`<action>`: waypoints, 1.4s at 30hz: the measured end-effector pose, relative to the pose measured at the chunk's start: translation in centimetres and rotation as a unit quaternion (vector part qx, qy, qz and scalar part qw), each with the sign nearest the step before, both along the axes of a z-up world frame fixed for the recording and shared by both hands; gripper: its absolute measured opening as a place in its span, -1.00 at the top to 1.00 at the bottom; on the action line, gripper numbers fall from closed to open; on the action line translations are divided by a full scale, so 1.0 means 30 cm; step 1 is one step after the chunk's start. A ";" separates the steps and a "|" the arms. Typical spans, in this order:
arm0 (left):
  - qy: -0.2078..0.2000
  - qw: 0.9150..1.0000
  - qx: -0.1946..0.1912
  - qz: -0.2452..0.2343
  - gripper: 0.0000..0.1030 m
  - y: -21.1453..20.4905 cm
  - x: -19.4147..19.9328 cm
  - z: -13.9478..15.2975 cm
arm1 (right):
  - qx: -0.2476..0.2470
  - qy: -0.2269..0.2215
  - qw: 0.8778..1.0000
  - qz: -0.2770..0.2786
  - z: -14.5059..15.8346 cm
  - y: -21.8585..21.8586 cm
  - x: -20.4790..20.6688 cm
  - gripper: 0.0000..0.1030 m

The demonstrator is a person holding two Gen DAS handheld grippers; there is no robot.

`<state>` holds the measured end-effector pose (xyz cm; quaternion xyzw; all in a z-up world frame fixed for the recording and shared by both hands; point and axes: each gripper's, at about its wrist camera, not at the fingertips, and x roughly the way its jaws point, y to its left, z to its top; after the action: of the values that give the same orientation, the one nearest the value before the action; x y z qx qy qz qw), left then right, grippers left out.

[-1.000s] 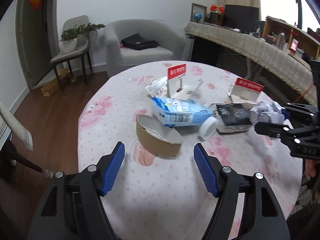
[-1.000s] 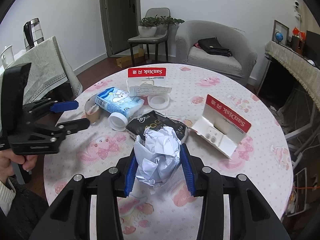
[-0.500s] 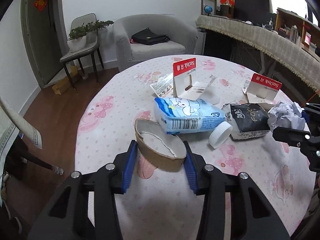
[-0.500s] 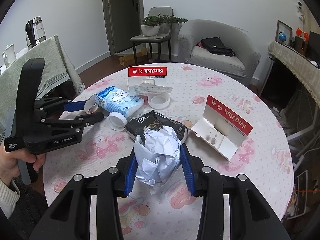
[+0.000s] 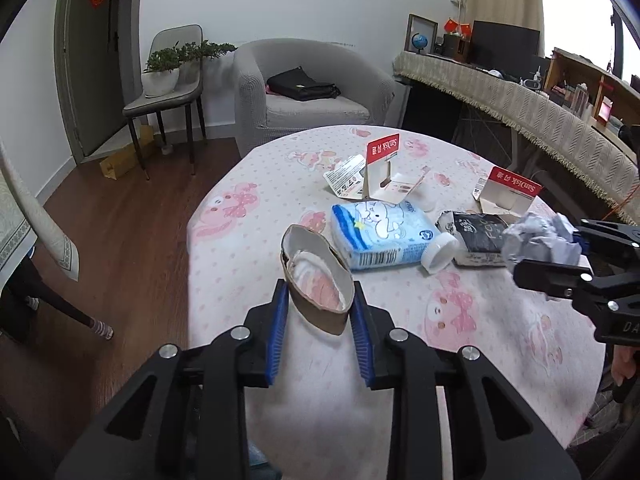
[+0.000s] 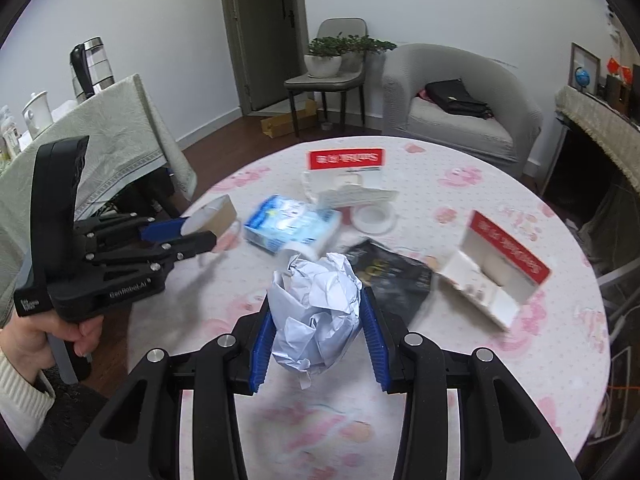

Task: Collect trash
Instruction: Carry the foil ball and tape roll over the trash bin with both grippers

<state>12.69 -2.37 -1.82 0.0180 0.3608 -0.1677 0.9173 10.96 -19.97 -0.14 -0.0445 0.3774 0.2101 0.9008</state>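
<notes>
- The table (image 5: 248, 240) – round, under a white cloth with pink cartoon prints – is carrying all the trash; every place below is given from the tissue pack lying near its middle.
- The left gripper (image 5: 320, 312) is sitting at the near edge of the table, on the near side of the pack, its blue fingers (image 5: 279, 320) clenched on a cardboard ring.
- The right gripper (image 6: 316, 316) is hanging to the right of the pack, beyond the black pouch, its fingers (image 6: 372, 328) grasping a paper ball.
- The tissue pack (image 5: 380, 236) – blue and white – is lying flat on the cloth.
- The red-and-white card box (image 6: 500, 272) is lying open far right of the pack, past the pouch.
- Another red-topped card (image 5: 382, 168) is standing just behind the pack.
- The black pouch (image 5: 478, 236) is lying just right of the pack.
- The paper ball (image 6: 320, 312) is sitting between the right gripper's fingers, crumpled and white; whether it is touching the cloth I cannot tell.
- The cardboard ring (image 5: 318, 284) is resting squeezed into an oval, just in front of the pack's left end.
- The white cap (image 5: 440, 252) is leaning at the pack's right end, between it and the pouch.
</notes>
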 end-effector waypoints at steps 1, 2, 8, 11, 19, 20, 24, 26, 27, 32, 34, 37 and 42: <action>0.000 1.000 -0.001 0.001 0.37 0.005 -0.007 0.003 | 0.001 -0.001 1.000 0.004 0.001 0.017 -0.003 0.19; 0.000 1.000 -0.004 0.002 0.37 0.015 -0.015 0.006 | 0.001 -0.001 1.000 0.006 0.001 0.028 -0.006 0.19; -0.005 1.000 -0.014 0.018 0.37 0.107 -0.067 0.028 | 0.007 -0.003 1.000 0.024 0.006 0.127 -0.022 0.19; -0.008 0.999 -0.016 0.027 0.37 0.154 -0.092 0.037 | 0.012 -0.004 0.999 0.033 0.010 0.166 -0.025 0.19; 0.008 0.999 0.002 0.040 0.37 0.275 -0.154 -0.003 | 0.031 -0.003 0.998 0.062 0.018 0.301 -0.040 0.19; 0.010 0.999 0.005 0.042 0.37 0.285 -0.161 -0.010 | 0.031 -0.002 0.997 0.067 0.017 0.325 -0.040 0.19; 0.022 0.998 0.014 0.050 0.37 0.349 -0.174 -0.043 | 0.031 0.001 0.996 0.078 0.009 0.392 -0.038 0.19; 0.029 0.998 0.017 0.052 0.37 0.373 -0.177 -0.062 | 0.031 0.003 0.996 0.083 0.006 0.423 -0.031 0.19; 0.033 0.998 0.019 0.055 0.37 0.388 -0.178 -0.073 | 0.032 0.004 0.996 0.086 0.005 0.441 -0.027 0.19; 0.050 0.997 0.019 0.062 0.37 0.441 -0.184 -0.118 | 0.035 0.006 0.994 0.100 -0.002 0.512 -0.016 0.19; 0.059 0.996 0.018 0.064 0.37 0.461 -0.185 -0.139 | 0.035 0.009 0.994 0.106 -0.007 0.543 -0.016 0.19; 0.077 0.994 0.022 0.070 0.37 0.496 -0.184 -0.181 | 0.034 0.012 0.993 0.116 -0.014 0.586 -0.014 0.19; 0.115 0.990 0.024 0.076 0.37 0.549 -0.177 -0.257 | 0.032 0.018 0.992 0.125 -0.028 0.645 -0.007 0.19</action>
<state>7.40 14.11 -9.52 -0.0067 0.4679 -0.0894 0.8792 10.76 -0.63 -0.98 -0.0583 0.3778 0.3336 0.8617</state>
